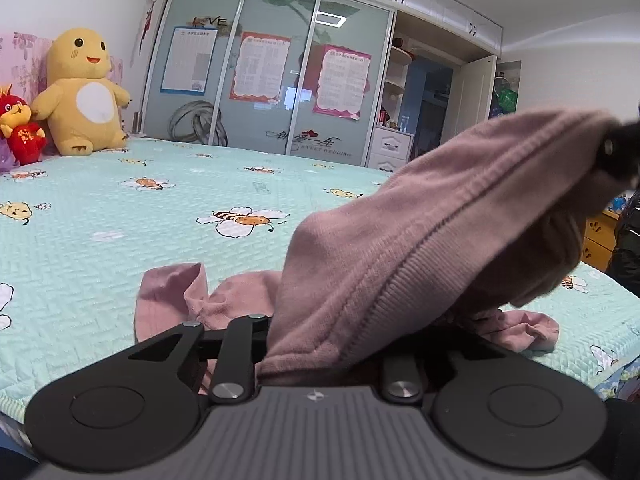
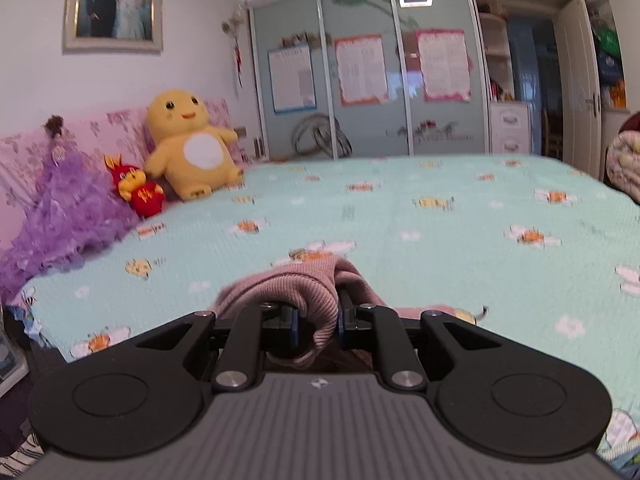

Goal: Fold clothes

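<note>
Where the right gripper is concerned, its two fingers are seen clamped on a ribbed hem of the pink garment, the fabric bunched between the blue-edged pads. The left gripper is covered by the same ribbed band draped over its jaws; its fingertips are hidden under the cloth, so the grip is judged, not seen, to be closed on the fabric.

Item: pink garment, knit, held raised as a taut ridge running between the two grippers, with its lower part and one loose end trailing on the bed cover, teal with a bee print.

Item: yellow plush toy and red plush toy, set against the headboard, well apart from the work.

Handling note: the step is judged to be lifting and spreading. Both holds should be kept firm, the hem drawn level and straight, and the cloth lowered flat before any fold is made.
</note>
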`<move>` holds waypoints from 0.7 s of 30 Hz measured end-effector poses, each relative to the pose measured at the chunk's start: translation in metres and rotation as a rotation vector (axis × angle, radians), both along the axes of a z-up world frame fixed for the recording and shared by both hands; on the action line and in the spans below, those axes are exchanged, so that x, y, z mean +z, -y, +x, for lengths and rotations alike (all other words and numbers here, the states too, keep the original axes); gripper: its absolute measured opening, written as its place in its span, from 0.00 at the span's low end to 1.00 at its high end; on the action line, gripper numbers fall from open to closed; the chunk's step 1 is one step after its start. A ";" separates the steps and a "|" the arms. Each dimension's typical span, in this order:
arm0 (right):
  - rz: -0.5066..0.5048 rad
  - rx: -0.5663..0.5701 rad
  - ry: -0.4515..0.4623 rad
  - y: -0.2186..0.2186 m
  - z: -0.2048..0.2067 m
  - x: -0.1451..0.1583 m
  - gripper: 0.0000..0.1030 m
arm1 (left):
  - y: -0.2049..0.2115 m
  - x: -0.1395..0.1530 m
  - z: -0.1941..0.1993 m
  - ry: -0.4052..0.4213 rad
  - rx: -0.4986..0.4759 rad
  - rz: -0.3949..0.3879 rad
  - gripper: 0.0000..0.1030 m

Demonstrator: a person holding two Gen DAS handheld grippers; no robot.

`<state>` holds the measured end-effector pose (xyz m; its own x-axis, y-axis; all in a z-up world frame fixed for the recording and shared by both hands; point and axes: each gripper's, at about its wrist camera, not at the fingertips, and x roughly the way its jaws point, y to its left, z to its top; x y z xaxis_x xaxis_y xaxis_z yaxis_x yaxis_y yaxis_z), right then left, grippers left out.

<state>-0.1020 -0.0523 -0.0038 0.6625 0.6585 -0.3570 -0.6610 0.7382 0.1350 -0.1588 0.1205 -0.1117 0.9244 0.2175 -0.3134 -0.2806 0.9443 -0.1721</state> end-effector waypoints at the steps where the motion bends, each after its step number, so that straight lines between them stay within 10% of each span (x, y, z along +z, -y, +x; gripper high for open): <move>1: -0.006 -0.004 -0.005 0.001 0.001 -0.002 0.16 | 0.000 0.000 0.000 0.002 0.001 0.001 0.20; 21: -0.068 -0.011 -0.066 -0.008 0.004 -0.026 0.19 | -0.015 0.004 -0.009 0.023 0.059 -0.031 0.22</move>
